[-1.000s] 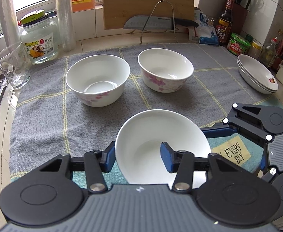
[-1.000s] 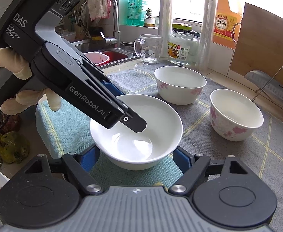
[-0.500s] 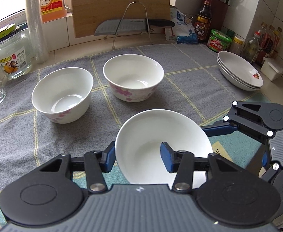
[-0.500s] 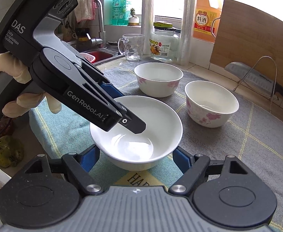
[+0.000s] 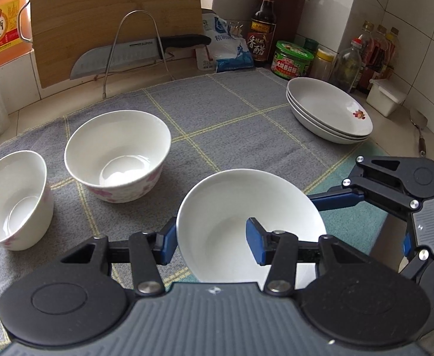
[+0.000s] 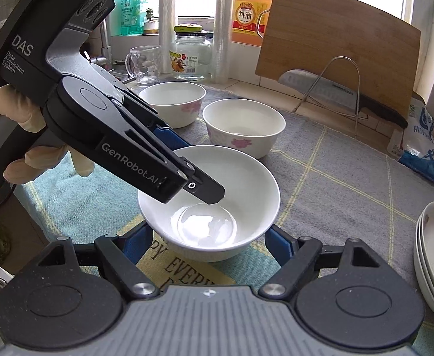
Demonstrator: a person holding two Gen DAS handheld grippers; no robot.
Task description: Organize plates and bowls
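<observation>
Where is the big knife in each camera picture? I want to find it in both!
Left wrist view: the knife is near the top, left of middle, lying across the wire rack in front of the wooden cutting board.
Right wrist view: the knife is on the right, above the middle, again on the rack below the cutting board.
Shared landmark: the cutting board standing behind it.

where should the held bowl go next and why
Probably over to the nearer floral bowl, then down into it. The left gripper pinches the plain bowl's rim, one finger inside, while the right gripper cradles its outer walls. The two floral bowls stand empty on the grey cloth; the plates are already stacked, so nesting seems the aim.
</observation>
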